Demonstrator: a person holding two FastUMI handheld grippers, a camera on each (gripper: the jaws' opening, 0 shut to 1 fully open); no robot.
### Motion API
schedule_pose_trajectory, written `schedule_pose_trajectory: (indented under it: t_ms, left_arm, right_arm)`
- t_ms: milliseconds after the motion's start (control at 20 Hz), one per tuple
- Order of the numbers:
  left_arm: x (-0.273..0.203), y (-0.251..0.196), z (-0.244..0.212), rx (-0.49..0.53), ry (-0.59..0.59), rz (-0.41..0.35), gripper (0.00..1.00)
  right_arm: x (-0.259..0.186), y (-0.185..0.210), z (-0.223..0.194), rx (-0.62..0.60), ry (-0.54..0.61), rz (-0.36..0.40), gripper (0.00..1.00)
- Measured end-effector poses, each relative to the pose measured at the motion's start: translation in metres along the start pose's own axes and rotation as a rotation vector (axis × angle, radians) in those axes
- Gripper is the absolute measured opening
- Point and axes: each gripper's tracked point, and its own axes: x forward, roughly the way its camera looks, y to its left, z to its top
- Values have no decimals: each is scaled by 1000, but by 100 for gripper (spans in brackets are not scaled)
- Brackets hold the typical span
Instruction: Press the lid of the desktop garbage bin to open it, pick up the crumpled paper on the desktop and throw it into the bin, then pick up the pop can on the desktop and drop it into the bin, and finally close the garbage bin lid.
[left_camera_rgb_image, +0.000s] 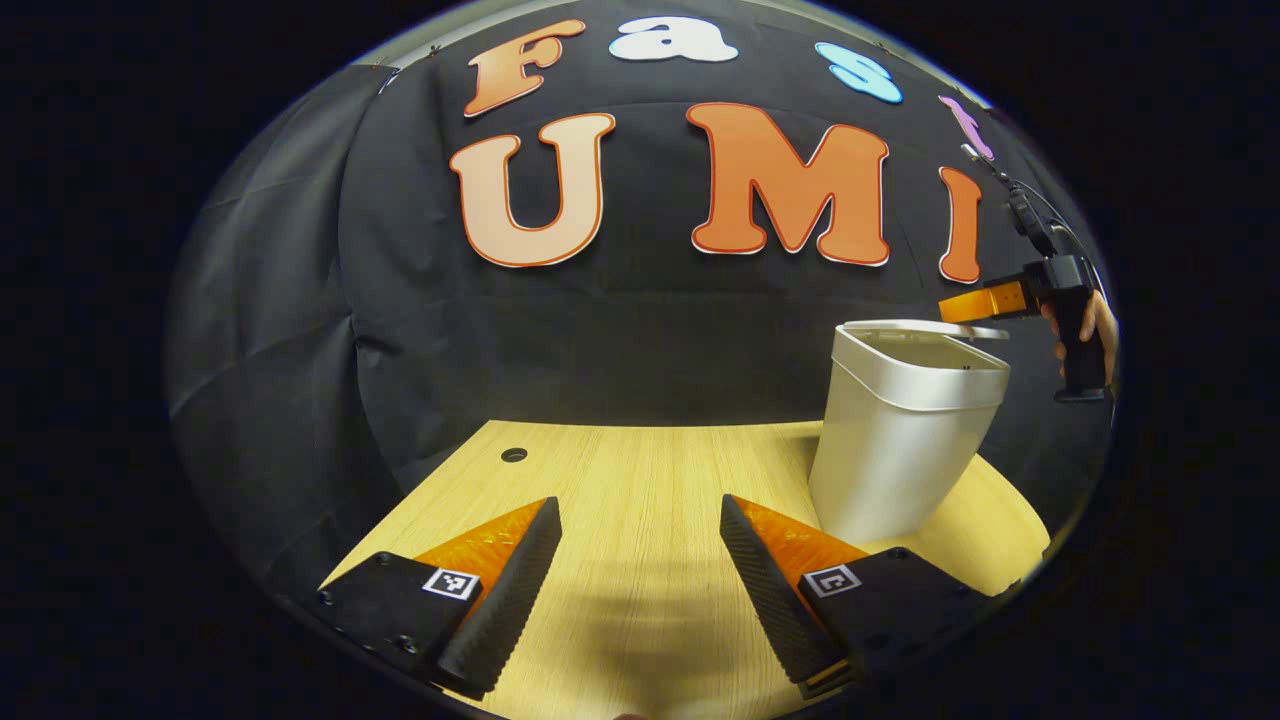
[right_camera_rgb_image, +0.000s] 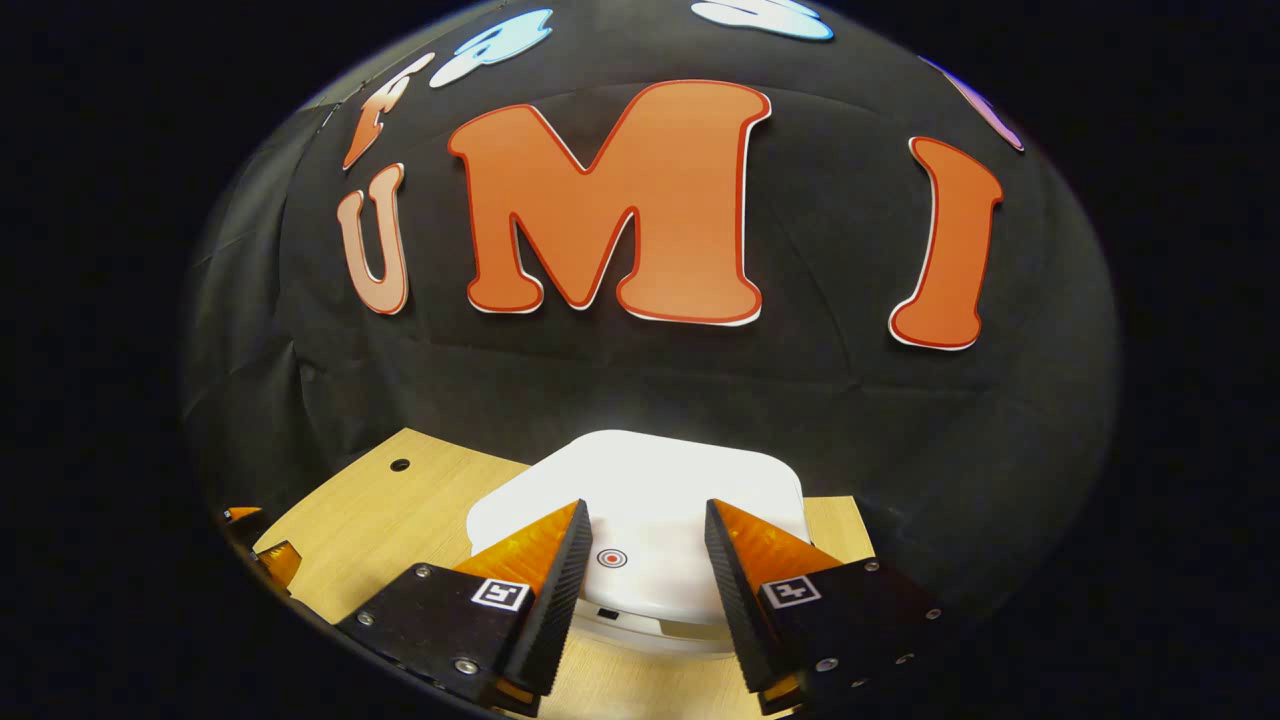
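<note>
Bin (left_camera_rgb_image: 905, 430) at 3 o'clock on the desk (left_camera_rgb_image: 640, 470), lid (right_camera_rgb_image: 640, 500) nearly down. Right gripper (right_camera_rgb_image: 645, 560) hovering above the lid, spread wide; left gripper (left_camera_rgb_image: 640, 570) wide, empty. Risk: off-centre press, tipping or sliding the bin.

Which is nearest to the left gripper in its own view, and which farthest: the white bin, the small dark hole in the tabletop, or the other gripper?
1. Bin, right of the left gripper.
2. Hole, far left of the table.
3. Right gripper, above the bin's far side.

Bin and hole are close to call.
</note>
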Motion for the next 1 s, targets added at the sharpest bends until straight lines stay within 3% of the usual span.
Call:
schedule_pose_trajectory:
  t_ms: [350,650,850,1000]
  left_arm:
    - [-1,-9,-3,-5,14,-22,100]
    - [-2,-16,-5,-5,25,-40,100]
    - [-4,-21,-7,-6,32,-52,100]
    - [-4,-21,-9,3,31,-53,100]
  right_arm:
    - [-11,13,-33,-7,18,10,58]
    - [-14,14,-36,5,-32,8,51]
    - [-14,18,-39,8,-41,2,53]
    - [-13,18,-41,18,-38,-1,43]
